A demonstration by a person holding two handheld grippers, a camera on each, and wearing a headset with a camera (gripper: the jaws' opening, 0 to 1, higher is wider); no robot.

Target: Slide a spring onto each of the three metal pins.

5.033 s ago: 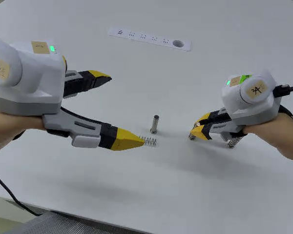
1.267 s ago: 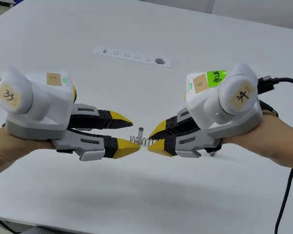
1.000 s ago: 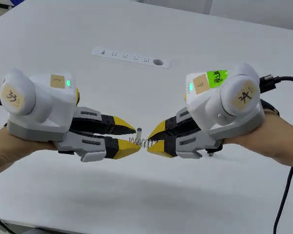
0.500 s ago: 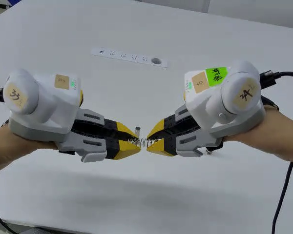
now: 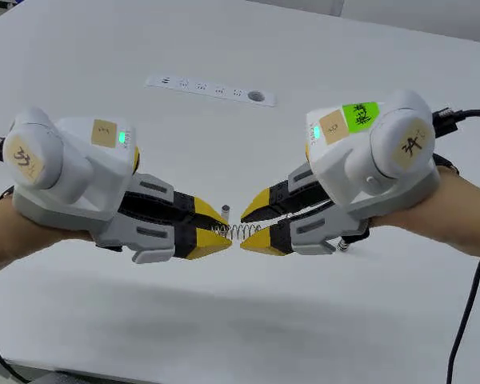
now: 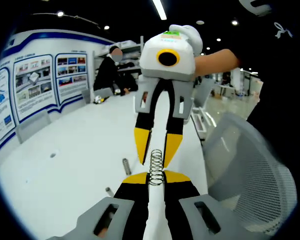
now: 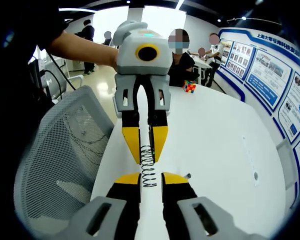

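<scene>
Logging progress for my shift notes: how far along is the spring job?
Done: nothing I can confirm from these views. In hand: the left gripper is shut on a spring, whose far end lies between the open jaws of the right gripper. Left: the pin just behind the spring stands bare, so this spring probably goes onto it next.

Left gripper [image 5: 224, 235] closed on spring [image 5: 240, 232]; right gripper [image 5: 245, 231] opened.
</scene>
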